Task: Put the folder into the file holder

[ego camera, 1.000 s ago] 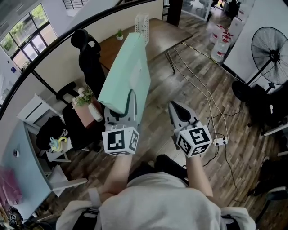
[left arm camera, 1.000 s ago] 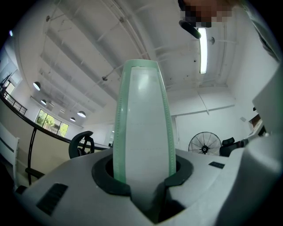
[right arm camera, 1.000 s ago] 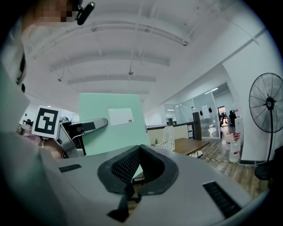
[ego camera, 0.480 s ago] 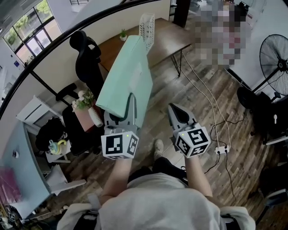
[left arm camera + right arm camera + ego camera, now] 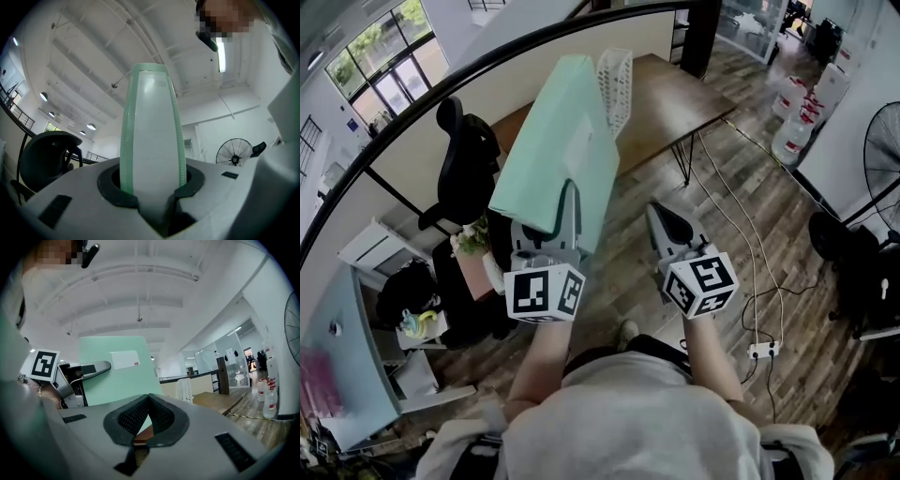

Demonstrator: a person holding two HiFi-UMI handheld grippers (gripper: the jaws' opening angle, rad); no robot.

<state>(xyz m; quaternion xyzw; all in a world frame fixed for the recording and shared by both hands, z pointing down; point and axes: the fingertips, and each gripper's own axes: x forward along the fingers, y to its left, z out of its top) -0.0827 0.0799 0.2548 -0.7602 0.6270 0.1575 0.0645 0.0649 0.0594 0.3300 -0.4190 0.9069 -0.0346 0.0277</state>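
My left tongs (image 5: pixel 566 192) clamp the folder (image 5: pixel 558 131) by its near end, right tongs (image 5: pixel 659 216) closed and empty; its long axis points toward the file holder (image 5: pixel 616 86) on the desk (image 5: pixel 680 94).

The folder (image 5: pixel 558 141) juts far from the left gripper (image 5: pixel 565 197), with the right gripper (image 5: pixel 658 214) to its right. The file holder (image 5: pixel 616 84) stands on the far table (image 5: pixel 675 94).

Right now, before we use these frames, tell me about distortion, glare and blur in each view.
Head view: fisheye bends the black railing into an arc. Left gripper view: the green folder looms close and soft, ceiling strip light glares. Right gripper view: dark rounded corners, background fairly sharp.
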